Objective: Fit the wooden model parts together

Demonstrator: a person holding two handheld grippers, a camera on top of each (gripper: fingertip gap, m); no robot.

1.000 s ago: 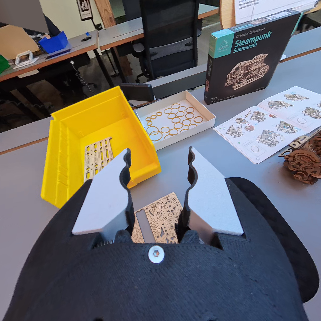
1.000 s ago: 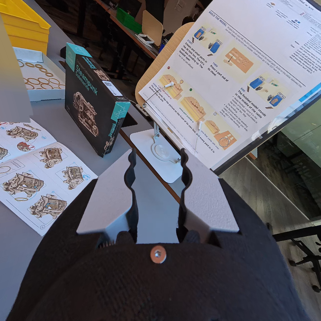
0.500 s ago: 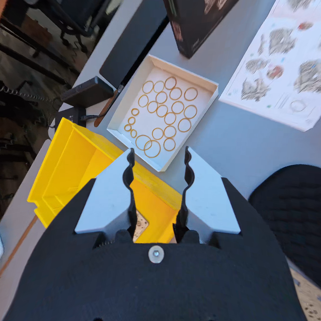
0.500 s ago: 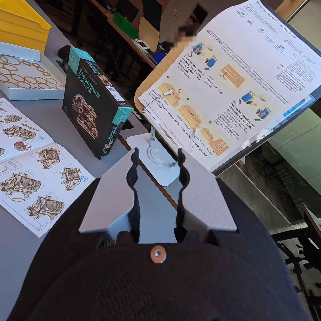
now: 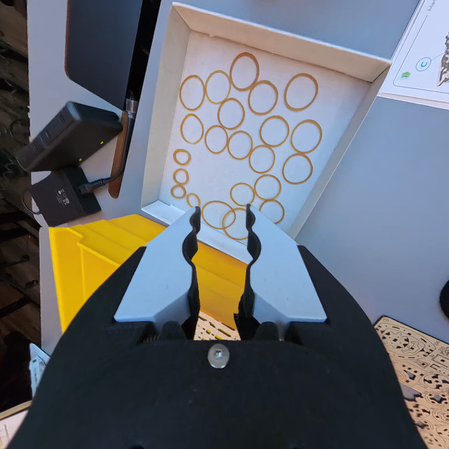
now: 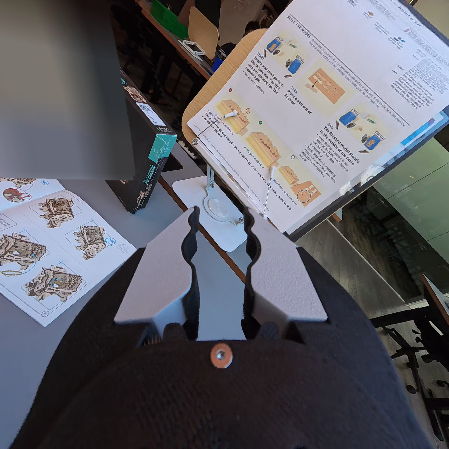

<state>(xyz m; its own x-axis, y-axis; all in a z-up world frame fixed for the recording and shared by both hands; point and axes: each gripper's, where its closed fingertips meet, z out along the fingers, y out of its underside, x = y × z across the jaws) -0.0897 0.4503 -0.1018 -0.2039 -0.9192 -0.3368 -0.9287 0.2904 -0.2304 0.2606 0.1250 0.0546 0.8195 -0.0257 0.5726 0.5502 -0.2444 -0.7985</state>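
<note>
My left gripper (image 5: pixel 222 211) is open and empty. It hovers over the near edge of a white tray (image 5: pixel 286 48) holding several rubber bands (image 5: pixel 264 97), and above the yellow bin (image 5: pixel 102 255). A punched plywood sheet (image 5: pixel 213 328) lies in the bin, seen between the fingers. Another plywood parts sheet (image 5: pixel 418 369) lies on the grey table at the lower right. My right gripper (image 6: pixel 221 213) is open and empty above the table edge, pointing at a white stand base (image 6: pixel 218 213). The open instruction booklet (image 6: pixel 56 247) lies to its left.
The dark kit box (image 6: pixel 150 155) stands behind the booklet. A tilted board with an instruction sheet (image 6: pixel 315 109) rises on the stand. Black power adapters (image 5: pixel 63 150) and a cable sit beyond the table's left edge. The booklet's corner (image 5: pixel 422 60) shows at the upper right. The gap from one gripper's tips to the other's is roughly 50 cm.
My left gripper has swung forward and tilted down, from over the plywood sheet on the table to above the bin and rubber-band tray. My right gripper shifted slightly and stayed open.
</note>
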